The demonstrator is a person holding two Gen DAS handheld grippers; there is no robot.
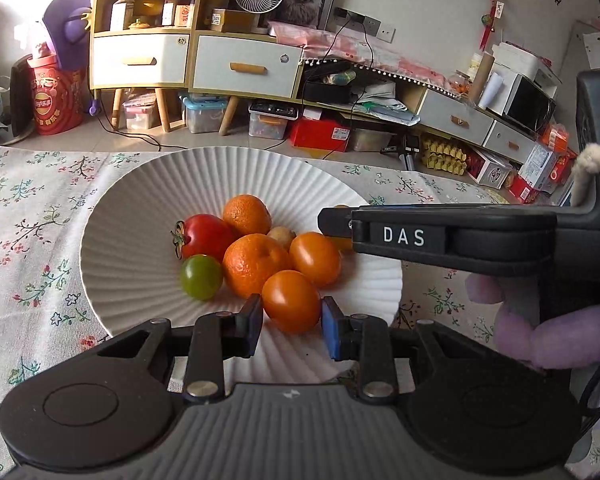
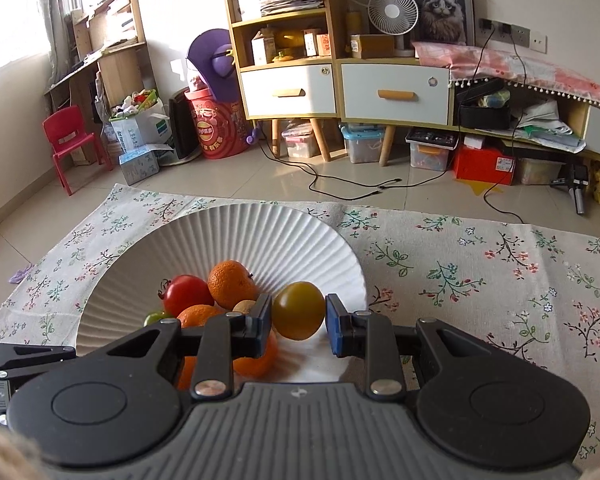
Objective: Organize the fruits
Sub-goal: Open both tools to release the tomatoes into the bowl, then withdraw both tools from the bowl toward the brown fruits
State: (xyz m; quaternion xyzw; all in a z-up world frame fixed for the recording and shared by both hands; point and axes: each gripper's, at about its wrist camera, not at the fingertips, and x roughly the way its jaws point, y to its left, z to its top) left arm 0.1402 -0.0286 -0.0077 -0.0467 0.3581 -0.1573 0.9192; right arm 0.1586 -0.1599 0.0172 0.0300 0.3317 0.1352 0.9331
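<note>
The left gripper (image 1: 291,330) fingers clamp an orange tomato (image 1: 291,301) over the white ribbed plate (image 1: 132,208); the right gripper (image 2: 298,325) fingers clamp a yellow-green tomato (image 2: 298,311) above its right rim. Crowding the plate: two mandarins (image 1: 256,264), one red tomato (image 1: 204,236), one green tomato (image 1: 201,277), another orange one (image 1: 315,258).

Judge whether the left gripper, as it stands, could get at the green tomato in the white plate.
Probably not yet. The left gripper is shut on an orange tomato, so its jaws are full. The green tomato lies uncovered just beside it in the white plate, otherwise easy to approach.
</note>
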